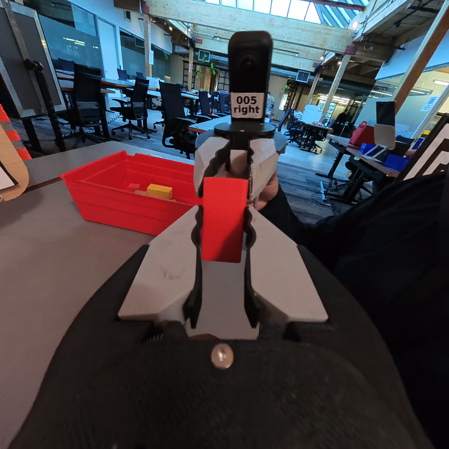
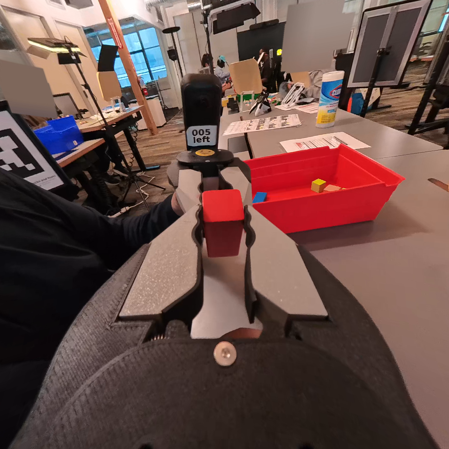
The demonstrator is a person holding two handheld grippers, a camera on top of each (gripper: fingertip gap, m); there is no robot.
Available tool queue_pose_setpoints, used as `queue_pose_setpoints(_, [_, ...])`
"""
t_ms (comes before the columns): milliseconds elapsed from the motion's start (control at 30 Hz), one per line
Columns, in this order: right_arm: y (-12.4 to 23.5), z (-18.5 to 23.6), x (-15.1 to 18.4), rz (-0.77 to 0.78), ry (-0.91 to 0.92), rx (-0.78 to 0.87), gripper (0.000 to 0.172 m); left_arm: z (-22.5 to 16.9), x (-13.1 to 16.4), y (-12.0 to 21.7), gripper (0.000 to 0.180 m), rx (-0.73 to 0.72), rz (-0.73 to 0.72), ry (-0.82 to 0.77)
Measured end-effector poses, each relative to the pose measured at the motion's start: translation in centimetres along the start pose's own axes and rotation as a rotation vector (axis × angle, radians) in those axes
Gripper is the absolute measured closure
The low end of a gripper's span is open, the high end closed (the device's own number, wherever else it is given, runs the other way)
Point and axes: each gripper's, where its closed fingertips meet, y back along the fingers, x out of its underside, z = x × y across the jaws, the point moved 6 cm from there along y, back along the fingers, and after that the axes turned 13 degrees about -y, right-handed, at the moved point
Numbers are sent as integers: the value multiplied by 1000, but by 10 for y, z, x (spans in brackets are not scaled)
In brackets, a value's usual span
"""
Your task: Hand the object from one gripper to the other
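Observation:
A red rectangular block (image 1: pixel 222 218) is held in the air between both grippers, beside the table. In the left wrist view my left gripper (image 1: pixel 222 211) has both pads pressed on the near end of the block. My right gripper (image 1: pixel 226 194) faces it and closes around the far end. In the right wrist view my right gripper (image 2: pixel 222 211) has both pads against the block (image 2: pixel 222 206), and my left gripper (image 2: pixel 216 194) clasps the other end. Both are shut on the same block.
A red bin (image 1: pixel 109 201) (image 2: pixel 315 213) stands on the grey table (image 2: pixel 388 267) close by, with a yellow block (image 2: pixel 318 185), a blue block (image 2: pixel 259 196) and other pieces inside. A wipes canister (image 2: pixel 330 99) and papers (image 2: pixel 262 124) lie farther back. A person's dark sleeves (image 1: pixel 364 230) hold the grippers. Only a small space, under 4 cm, lies between the two pairs of fingers.

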Motion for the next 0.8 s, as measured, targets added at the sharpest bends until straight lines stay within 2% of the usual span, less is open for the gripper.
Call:
queue_pose_setpoints(300, [0, 3, -5, -37, 13, 35, 141, 1, 16, 4, 151, 99, 19, 90])
queue_pose_setpoints(433, [-3, -2, -3, -49, -30, 7, 141, 0, 18, 3, 152, 54, 82, 17])
queue_pose_setpoints(567, [-5, -10, 2, -22, -61, 5, 132, 2, 17, 8, 152, 35, 93, 37])
queue_pose_setpoints(633, [-6, -9, 5, 6, -45, 0, 142, 3, 17, 9, 152, 27, 89, 45])
queue_pose_setpoints(800, [-6, -9, 6, 26, -27, 29, 141, 3, 19, 8, 152, 16, 101, 58])
